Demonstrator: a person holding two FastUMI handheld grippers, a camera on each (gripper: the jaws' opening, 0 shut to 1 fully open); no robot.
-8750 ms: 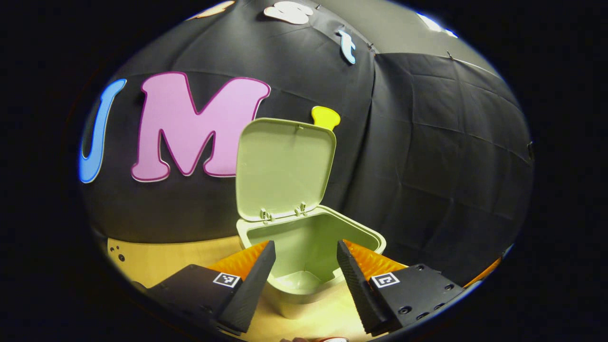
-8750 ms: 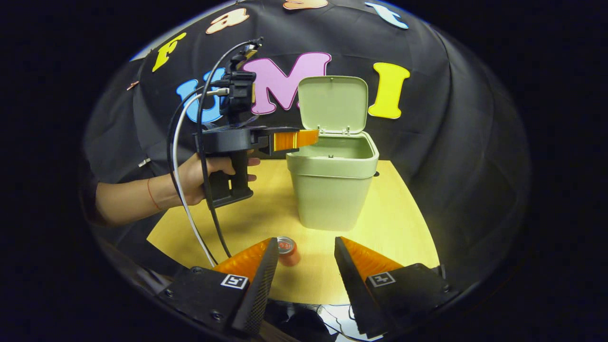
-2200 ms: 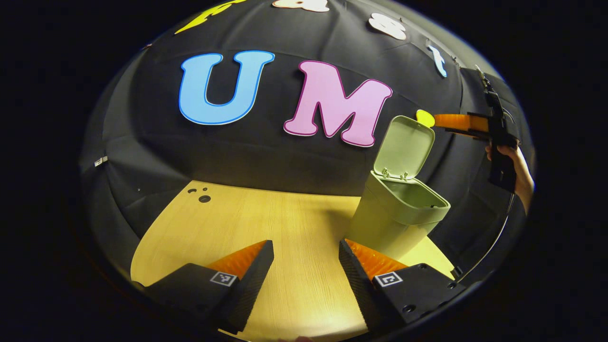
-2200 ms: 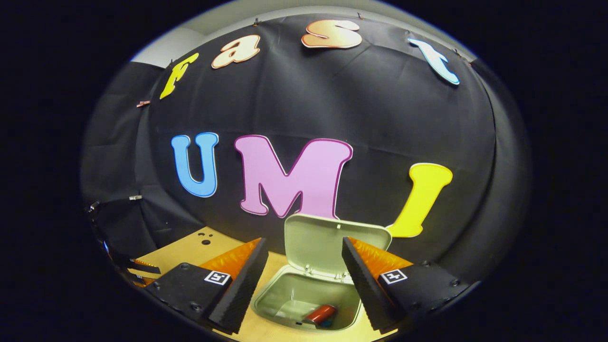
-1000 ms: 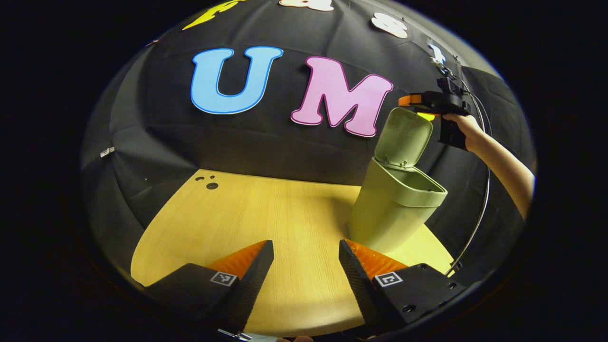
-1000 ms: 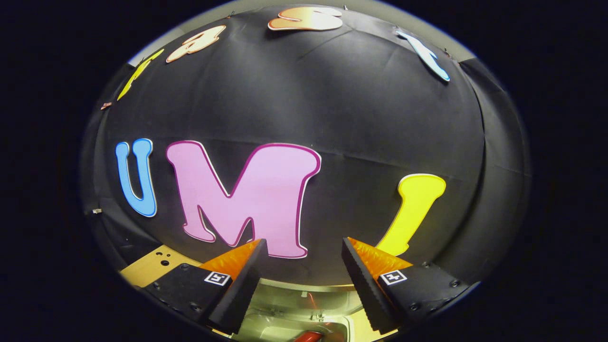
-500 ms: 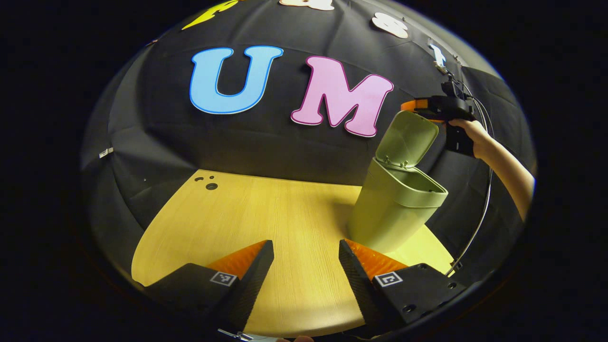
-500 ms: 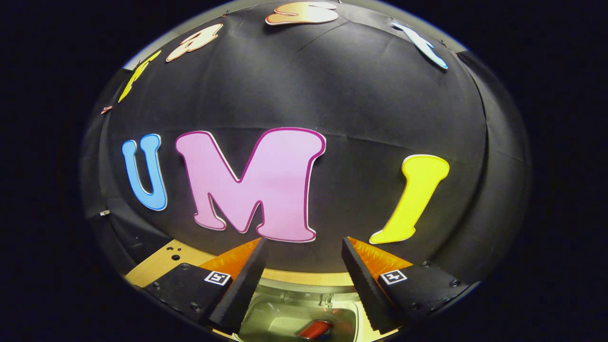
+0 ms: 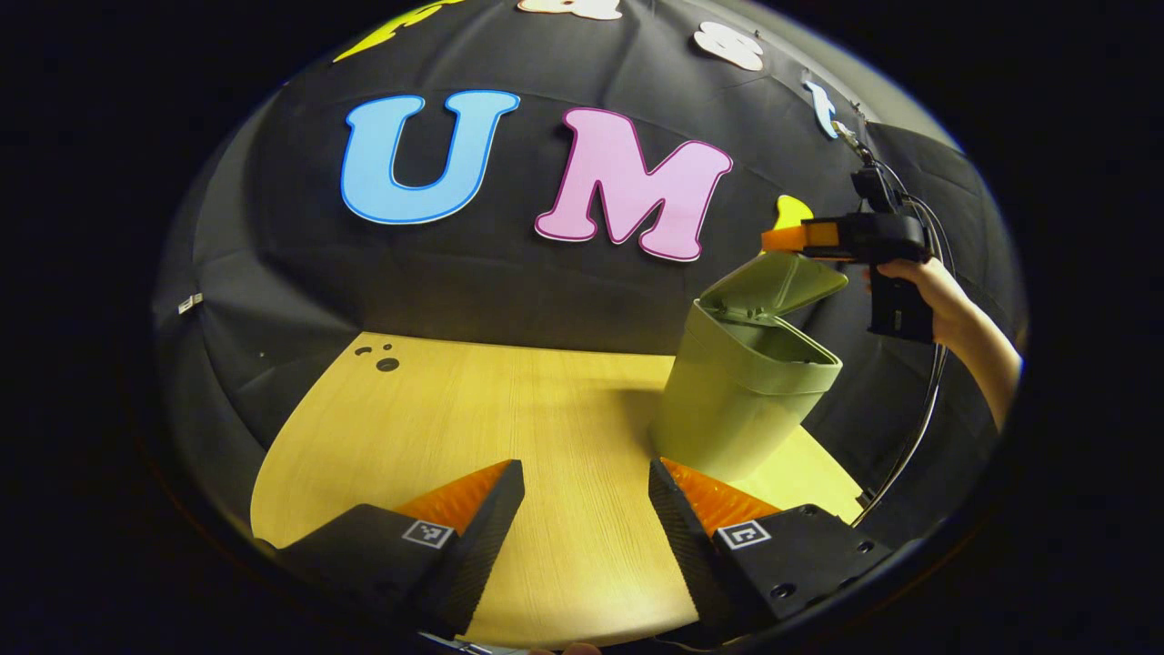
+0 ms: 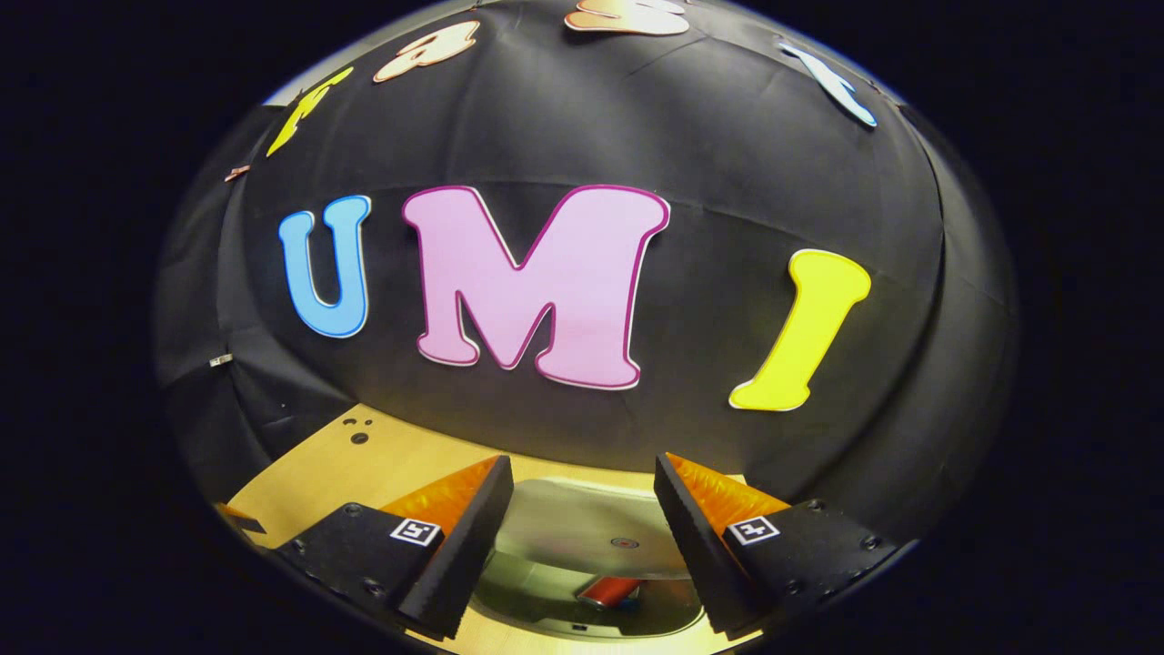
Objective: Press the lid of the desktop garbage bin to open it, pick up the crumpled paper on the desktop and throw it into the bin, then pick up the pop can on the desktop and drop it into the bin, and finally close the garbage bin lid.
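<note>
The pale green bin (image 9: 741, 400) stands at the right of the wooden table (image 9: 509, 428). Its lid (image 9: 782, 287) is tilted well down, about half closed. My right gripper (image 9: 773, 239) rests on the lid's top edge, held by a hand (image 9: 918, 277). In the right gripper view the lid (image 10: 591, 528) lies just beneath my open right gripper (image 10: 582, 482), and the red pop can (image 10: 607, 591) shows inside the bin through the gap. My left gripper (image 9: 582, 482) hovers open over the table's near edge, nothing between its fingers. The crumpled paper is hidden.
Small round holes (image 9: 386, 362) mark the table's far left corner. A cable (image 9: 914, 437) hangs from the right gripper down past the bin's right side. The black cloth wall stands close behind the bin.
The lid has swung from nearly upright down to about half closed, with the right gripper following it downward. The left gripper has barely shifted.
</note>
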